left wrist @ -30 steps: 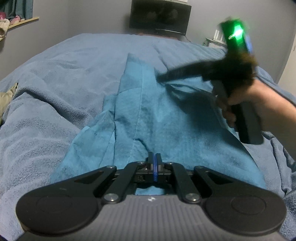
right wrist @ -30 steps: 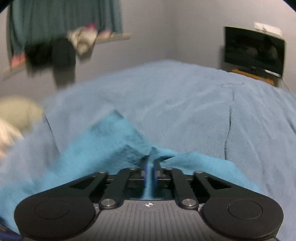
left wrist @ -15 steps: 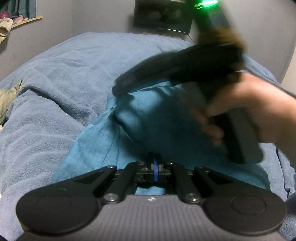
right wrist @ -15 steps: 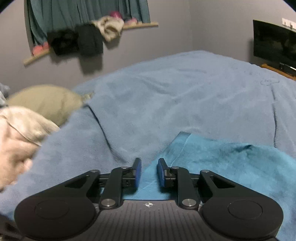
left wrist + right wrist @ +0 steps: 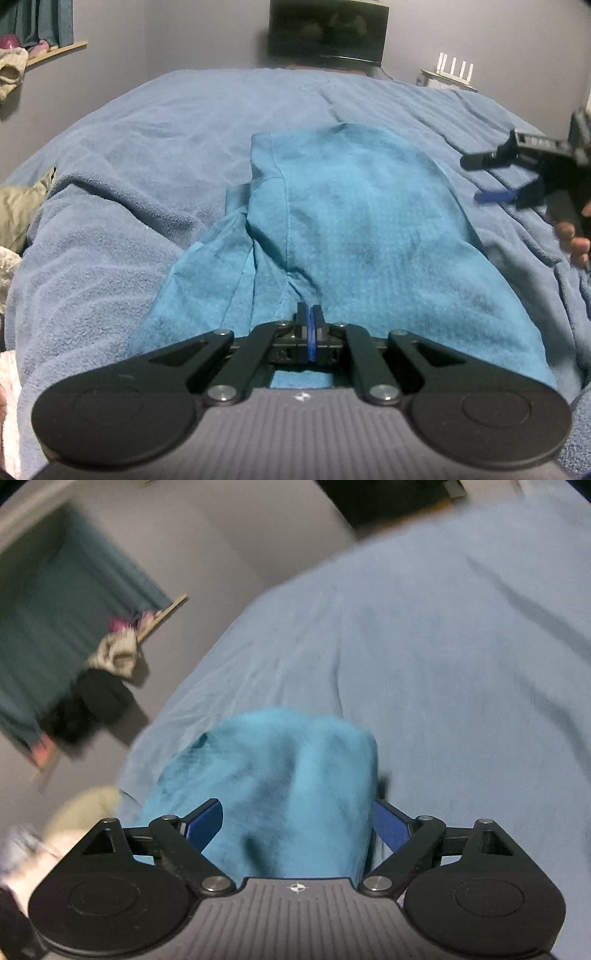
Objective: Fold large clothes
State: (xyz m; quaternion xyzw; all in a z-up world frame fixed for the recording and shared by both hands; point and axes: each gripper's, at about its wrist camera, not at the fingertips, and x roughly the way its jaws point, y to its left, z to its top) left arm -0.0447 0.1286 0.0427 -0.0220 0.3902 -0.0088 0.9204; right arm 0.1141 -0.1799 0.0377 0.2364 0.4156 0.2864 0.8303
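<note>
A bed covered by a blue fleece blanket [image 5: 155, 155] fills the room's middle, and a bright teal garment [image 5: 351, 206] lies partly folded on it, its long axis running from the person at the near edge away toward the dark television [image 5: 328, 34] on the far wall. At the far left, a beige cloth [image 5: 18, 214] lies on the bed's side, well apart from the garment, and a wall shelf [image 5: 55, 53] above it carries small items. Next comes the garment's left side, where a lower layer juts out past the folded top layer along a stitched seam. The left gripper [image 5: 309, 319] sits at the garment's near edge, its jaws pressed together, apparently pinching the fabric there, so the whole length of the garment stretches straight ahead of it. Moving right, the top layer lies fairly smooth with soft creases. At the far right, the right gripper [image 5: 496, 177] hovers above the blanket just beside the garment's right edge, its jaws spread wide and holding nothing; from its own camera the garment [image 5: 280, 775] lies directly in front between the blue fingers [image 5: 205, 821], though that view is blurred. Judging by this, the left gripper is the nearer one and anchors the hem, and the next fold would likely run along the garment's length. Nothing stands in the way on the blanket around it.
</note>
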